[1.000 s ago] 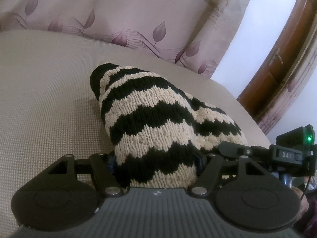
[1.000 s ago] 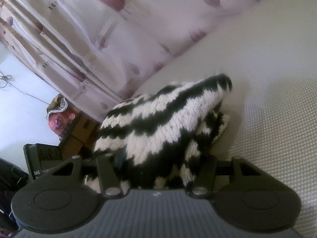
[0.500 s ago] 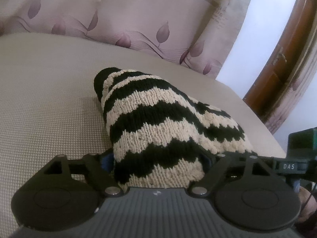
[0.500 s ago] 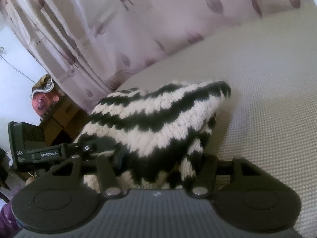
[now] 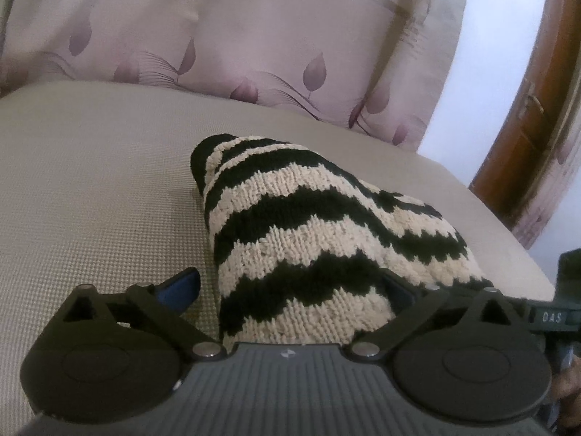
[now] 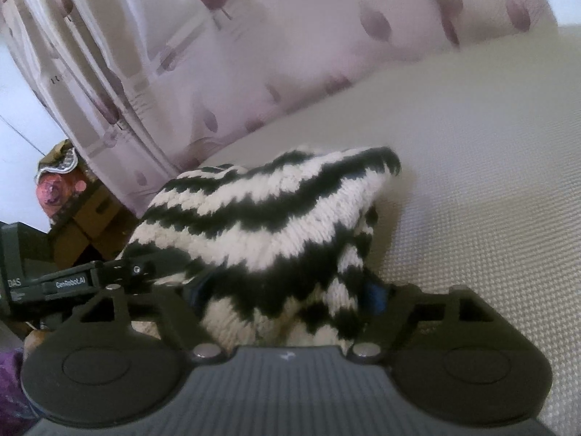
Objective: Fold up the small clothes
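A black-and-cream zigzag knit garment (image 5: 308,232) lies bunched on the beige textured surface (image 5: 90,181). My left gripper (image 5: 290,290) has opened: its left finger (image 5: 178,287) stands clear of the knit, the right finger is under the cloth edge. In the right wrist view the same knit (image 6: 268,225) drapes between the fingers of my right gripper (image 6: 287,294), which still pinch it; blue pads (image 6: 376,294) show at the cloth. The left gripper's body (image 6: 69,279) shows at the left there.
A pink leaf-print curtain (image 5: 254,36) hangs behind the surface. A brown wooden door frame (image 5: 526,127) stands at the right. Cardboard boxes and a pink object (image 6: 61,196) sit beyond the surface's edge in the right wrist view.
My left gripper's fingers have spread apart and let go of the knit. The knit has settled lower onto the surface. My right gripper still holds its side.
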`<action>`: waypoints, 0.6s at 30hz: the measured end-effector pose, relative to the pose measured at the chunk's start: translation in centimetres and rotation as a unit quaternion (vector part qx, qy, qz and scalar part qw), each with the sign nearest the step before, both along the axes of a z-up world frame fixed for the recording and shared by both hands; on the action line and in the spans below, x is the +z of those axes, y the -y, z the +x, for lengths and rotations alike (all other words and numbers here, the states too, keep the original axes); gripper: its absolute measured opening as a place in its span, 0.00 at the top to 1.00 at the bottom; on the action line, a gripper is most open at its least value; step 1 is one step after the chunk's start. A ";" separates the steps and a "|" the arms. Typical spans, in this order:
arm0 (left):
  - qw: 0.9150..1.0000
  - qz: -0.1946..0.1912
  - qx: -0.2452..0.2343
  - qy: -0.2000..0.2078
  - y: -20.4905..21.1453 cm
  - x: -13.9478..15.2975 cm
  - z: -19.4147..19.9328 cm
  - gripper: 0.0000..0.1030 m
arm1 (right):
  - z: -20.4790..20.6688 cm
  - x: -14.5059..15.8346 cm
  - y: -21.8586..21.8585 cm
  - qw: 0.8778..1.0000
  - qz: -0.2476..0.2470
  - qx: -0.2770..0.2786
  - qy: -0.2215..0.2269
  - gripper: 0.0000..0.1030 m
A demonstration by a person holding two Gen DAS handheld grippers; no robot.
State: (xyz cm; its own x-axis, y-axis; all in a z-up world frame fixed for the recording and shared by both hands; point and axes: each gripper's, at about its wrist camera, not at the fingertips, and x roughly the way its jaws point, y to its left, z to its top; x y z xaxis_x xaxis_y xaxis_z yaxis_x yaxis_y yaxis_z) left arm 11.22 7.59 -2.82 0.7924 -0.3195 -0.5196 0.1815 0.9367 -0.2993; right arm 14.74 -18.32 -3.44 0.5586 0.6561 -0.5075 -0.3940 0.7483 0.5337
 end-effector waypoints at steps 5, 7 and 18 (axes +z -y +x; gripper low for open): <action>1.000 0.006 0.013 0.015 0.3 -0.1 -0.8 0.00 | -0.9 -0.2 -0.2 1.000 -0.007 -0.015 0.015 0.17; 1.000 0.004 0.018 0.022 0.4 -0.1 -1.1 0.00 | -1.4 -0.2 -0.4 0.999 -0.016 -0.025 0.027 0.14; 0.992 0.044 0.068 0.093 1.7 2.0 -5.4 0.00 | -7.3 3.5 -1.3 0.987 -0.055 -0.071 0.130 0.07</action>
